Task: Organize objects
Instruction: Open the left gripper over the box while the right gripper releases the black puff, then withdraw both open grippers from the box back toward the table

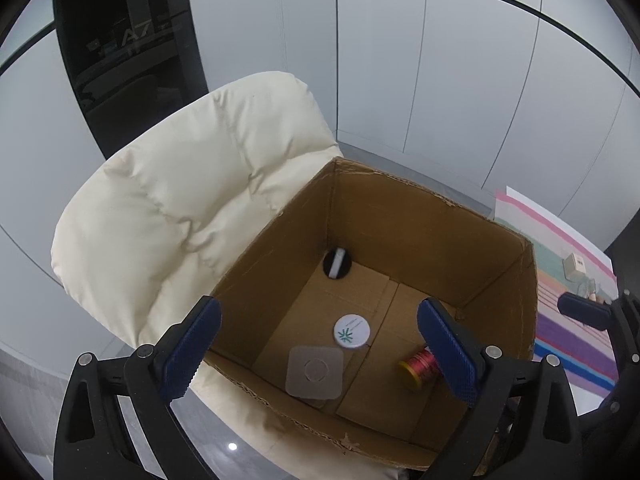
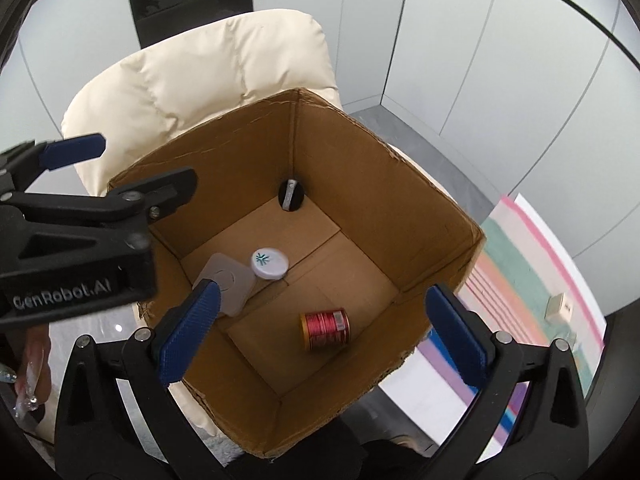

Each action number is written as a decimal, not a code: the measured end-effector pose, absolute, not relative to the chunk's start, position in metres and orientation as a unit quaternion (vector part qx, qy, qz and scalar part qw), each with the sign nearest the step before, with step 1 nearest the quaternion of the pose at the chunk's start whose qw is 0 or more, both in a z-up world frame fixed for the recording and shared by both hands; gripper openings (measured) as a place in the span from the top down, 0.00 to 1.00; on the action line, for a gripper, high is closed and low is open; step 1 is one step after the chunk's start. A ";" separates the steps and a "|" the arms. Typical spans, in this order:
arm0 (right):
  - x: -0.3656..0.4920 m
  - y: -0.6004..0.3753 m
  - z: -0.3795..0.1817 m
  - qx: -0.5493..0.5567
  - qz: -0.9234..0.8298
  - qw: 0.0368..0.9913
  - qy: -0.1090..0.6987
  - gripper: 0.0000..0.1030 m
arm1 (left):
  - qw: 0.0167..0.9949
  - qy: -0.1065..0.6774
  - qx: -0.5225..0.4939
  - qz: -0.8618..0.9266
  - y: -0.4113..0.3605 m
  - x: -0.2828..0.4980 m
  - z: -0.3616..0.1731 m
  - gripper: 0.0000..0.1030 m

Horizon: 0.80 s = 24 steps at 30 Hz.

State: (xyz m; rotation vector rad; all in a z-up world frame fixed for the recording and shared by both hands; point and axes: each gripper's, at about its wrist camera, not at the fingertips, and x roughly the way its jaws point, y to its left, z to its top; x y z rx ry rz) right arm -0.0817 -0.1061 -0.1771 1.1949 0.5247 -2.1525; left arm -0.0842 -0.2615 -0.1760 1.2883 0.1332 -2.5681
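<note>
An open cardboard box [image 1: 280, 236] [image 2: 360, 152] rests on a cream padded chair. On its floor lie a white round lid [image 1: 351, 331] [image 2: 269, 263], a grey square pad [image 1: 315, 372] [image 2: 230, 280], a red and gold spool [image 1: 420, 364] [image 2: 325, 329], and a black and white item [image 1: 337, 264] [image 2: 291, 195] in the far corner. My left gripper [image 1: 320, 356] is open and empty above the box's near edge. My right gripper [image 2: 324, 332] is open and empty above the box. The left gripper's fingers [image 2: 74, 152] show at the left of the right wrist view.
The cream chair [image 1: 180, 200] [image 2: 200, 68] carries the box. A striped mat [image 1: 572, 320] [image 2: 532, 280] lies to the right with a small beige box [image 1: 575, 265] [image 2: 559, 307] on it. Grey wall panels stand behind.
</note>
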 end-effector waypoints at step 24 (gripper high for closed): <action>-0.064 -0.035 -0.155 0.485 -0.831 0.251 0.105 0.00 | 0.103 0.038 0.482 -0.869 -0.233 -0.026 -0.169 0.03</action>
